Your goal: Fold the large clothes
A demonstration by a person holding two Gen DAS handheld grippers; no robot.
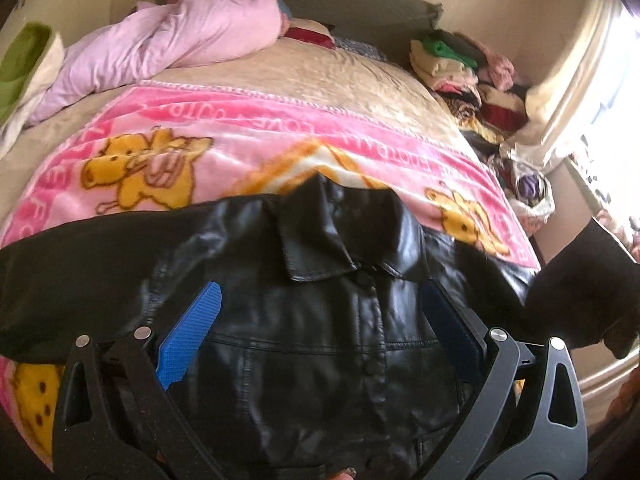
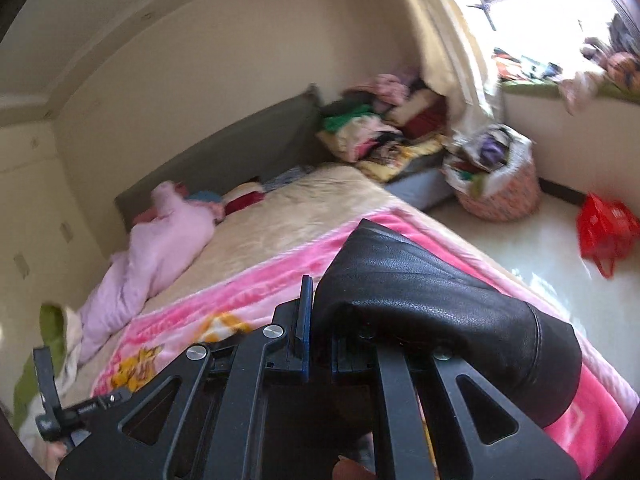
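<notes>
Here the glossy black leather jacket (image 1: 320, 320) lies collar-up, buttoned.

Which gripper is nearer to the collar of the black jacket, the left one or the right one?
Left. The left gripper hangs open over the jacket's front just below the collar. The right gripper is shut on a sleeve, away from the collar.

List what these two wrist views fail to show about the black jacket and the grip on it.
- Black leather jacket, left wrist view: the hem is cut off by the bottom edge and hidden by the left gripper.
- Right gripper, right wrist view: the draped jacket sleeve covers one of its fingers, so the pinch point is hidden.
- Laundry basket, right wrist view: its contents are too blurred to identify.
</notes>
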